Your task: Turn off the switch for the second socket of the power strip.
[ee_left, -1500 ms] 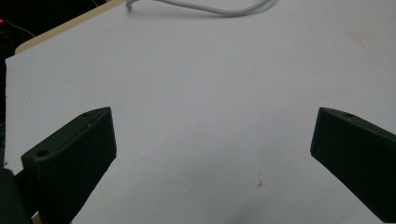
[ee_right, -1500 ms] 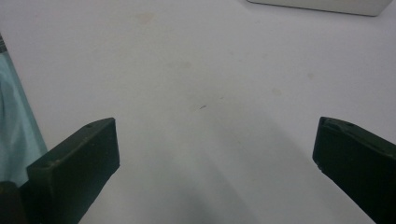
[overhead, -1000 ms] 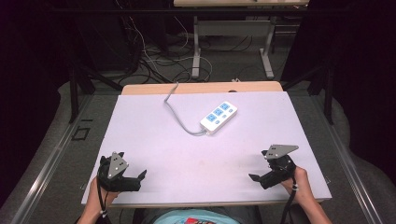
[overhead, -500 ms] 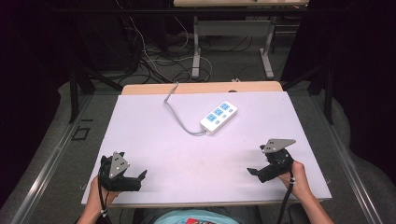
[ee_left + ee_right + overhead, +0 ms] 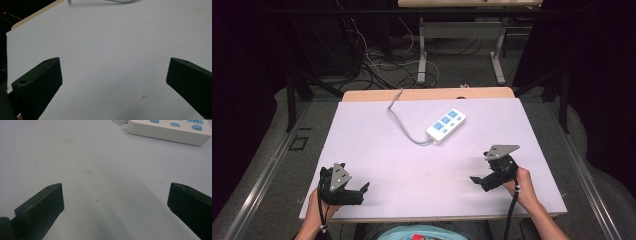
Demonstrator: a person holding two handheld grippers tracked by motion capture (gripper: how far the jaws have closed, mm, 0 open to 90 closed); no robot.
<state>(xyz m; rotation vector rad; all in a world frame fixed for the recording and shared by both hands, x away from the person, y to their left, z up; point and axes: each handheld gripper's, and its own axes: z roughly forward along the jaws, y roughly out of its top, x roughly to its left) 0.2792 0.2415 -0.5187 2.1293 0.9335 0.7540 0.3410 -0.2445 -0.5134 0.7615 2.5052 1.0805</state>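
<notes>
A white power strip (image 5: 446, 125) with blue sockets lies at the middle back of the white table (image 5: 377, 150), and its grey cable (image 5: 404, 125) runs off the far edge. My left gripper (image 5: 361, 192) rests near the front left corner, open, with nothing between its jaws. My right gripper (image 5: 480, 170) is held near the front right, open and pointing toward the strip. The left gripper view has the left gripper (image 5: 113, 72) spread wide over bare table, with a bit of cable (image 5: 120, 1) at the top. The right gripper view has the right gripper (image 5: 115, 195) open, with the power strip (image 5: 170, 130) ahead of it.
A tan wooden strip (image 5: 427, 94) borders the table's far edge. Behind it are desk legs (image 5: 422, 55) and tangled floor cables (image 5: 372, 70). Dark curtains close in both sides.
The right gripper has crept a little forward and left, toward the power strip. The left gripper has hardly moved. Both stay open.
</notes>
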